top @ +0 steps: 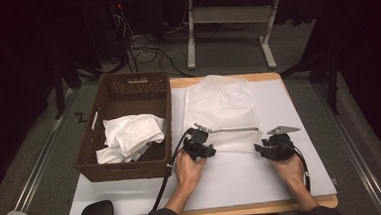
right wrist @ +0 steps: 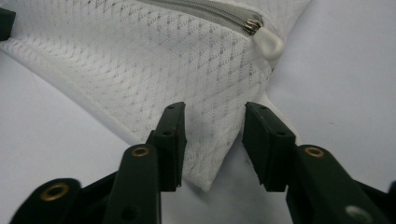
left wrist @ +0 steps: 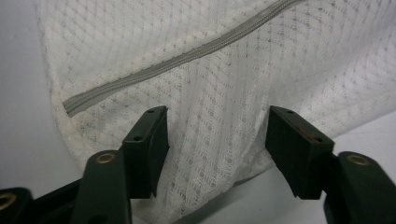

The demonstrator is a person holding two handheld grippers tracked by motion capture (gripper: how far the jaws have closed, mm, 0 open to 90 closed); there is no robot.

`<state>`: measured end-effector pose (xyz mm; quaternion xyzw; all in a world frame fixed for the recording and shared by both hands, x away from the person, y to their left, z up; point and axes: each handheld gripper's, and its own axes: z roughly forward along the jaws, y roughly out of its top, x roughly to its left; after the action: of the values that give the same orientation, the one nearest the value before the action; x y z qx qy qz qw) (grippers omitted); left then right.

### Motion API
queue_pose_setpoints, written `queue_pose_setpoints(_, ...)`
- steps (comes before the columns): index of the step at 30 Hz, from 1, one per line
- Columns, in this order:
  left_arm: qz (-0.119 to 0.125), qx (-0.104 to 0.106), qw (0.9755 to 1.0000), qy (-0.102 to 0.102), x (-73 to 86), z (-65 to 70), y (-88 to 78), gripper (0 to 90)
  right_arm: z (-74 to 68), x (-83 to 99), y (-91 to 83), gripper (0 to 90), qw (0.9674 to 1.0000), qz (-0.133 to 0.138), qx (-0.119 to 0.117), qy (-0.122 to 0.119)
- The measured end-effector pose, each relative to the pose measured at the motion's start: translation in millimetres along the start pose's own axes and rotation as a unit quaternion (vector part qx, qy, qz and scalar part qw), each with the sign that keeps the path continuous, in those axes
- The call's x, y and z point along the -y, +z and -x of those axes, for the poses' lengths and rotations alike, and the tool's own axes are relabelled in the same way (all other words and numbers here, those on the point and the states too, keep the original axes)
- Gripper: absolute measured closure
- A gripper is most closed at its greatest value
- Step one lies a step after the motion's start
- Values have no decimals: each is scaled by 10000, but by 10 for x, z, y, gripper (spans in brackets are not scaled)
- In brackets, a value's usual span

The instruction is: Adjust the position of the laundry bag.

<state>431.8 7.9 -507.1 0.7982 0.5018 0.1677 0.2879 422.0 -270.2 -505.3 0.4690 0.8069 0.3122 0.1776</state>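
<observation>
both tongs (left wrist: 217, 149) (right wrist: 212, 144) open, straddling mesh bag (top: 221, 110) near corners

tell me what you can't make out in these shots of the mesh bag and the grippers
- Whether the mesh bag holds anything: high view, too small and hazy.
- Bag fabric behind the left gripper and right gripper: their black jaws cover it.
- What lies under the white cloth in the basket: the cloth hides it.
- The zipper's far end: cut off by the left gripper view's top edge.
</observation>
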Motion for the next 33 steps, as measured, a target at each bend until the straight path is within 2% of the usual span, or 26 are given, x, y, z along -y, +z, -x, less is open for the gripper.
queue_pose_setpoints(5, 13, 61, 9999, 83, 4, 29, -15, 538, -21, 13, -13, 696, 9998, -30, 89, -167)
queue_pose_setpoints(6, 18, 113, 9999, 106, 5, 30, -18, 579, -29, 13, -15, 713, 9998, -33, 89, -186)
queue_pose_setpoints(9, 8, 101, 9998, 150, 4, 35, -22, 688, -39, 12, -17, 763, 9997, -52, 31, -249)
queue_pose_setpoints(12, -30, 149, 9993, 333, -11, 76, -21, 792, -42, 10, -19, 804, 9995, -79, -30, -289)
queue_pose_setpoints(15, -43, 65, 9988, 488, -27, 119, -7, 878, -37, 10, -17, 861, 9995, -64, -65, -286)
queue_pose_setpoints(18, -64, 173, 9988, 454, -32, 89, -10, 895, -32, 10, -17, 883, 9995, -62, -73, -294)
queue_pose_setpoints(26, -1, 166, 9982, 571, -13, 93, -19, 897, -32, 8, -25, 888, 9996, -73, -68, -274)
queue_pose_setpoints(28, -14, 250, 9980, 573, -12, 91, -27, 896, -22, 6, -32, 889, 9996, -89, -86, -235)
queue_pose_setpoints(33, -39, 288, 9975, 651, 2, 120, -53, 897, -12, 7, -48, 889, 9996, -82, -100, -243)
